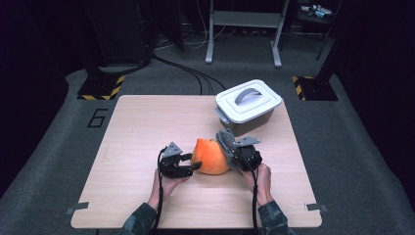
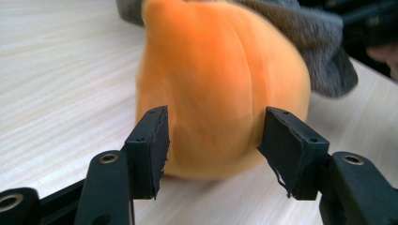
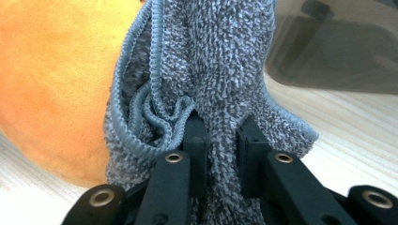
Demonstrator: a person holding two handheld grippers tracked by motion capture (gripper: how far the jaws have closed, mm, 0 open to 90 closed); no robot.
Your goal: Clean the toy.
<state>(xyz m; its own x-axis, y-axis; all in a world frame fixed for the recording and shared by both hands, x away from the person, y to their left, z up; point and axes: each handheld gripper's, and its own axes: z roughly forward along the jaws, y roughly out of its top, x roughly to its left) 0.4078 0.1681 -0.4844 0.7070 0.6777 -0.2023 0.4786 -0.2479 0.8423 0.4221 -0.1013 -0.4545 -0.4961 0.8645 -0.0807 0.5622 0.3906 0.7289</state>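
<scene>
- Peach-shaped orange toy (image 1: 210, 156) is sitting near the middle of the wooden table (image 1: 142, 127), in front of a lidded white bin (image 1: 248, 105).
- Right gripper (image 1: 230, 147) is clamping a grey cloth (image 3: 220, 70) between its jaws and pressing it against the toy's right side; the wiping step seems to be in hand.
- Left gripper (image 2: 213, 140) is standing with jaws apart on either side of the toy's near face, pads not visibly pressing.
- Next, the left likely needs to steady the toy while the cloth rubs across it.
</scene>
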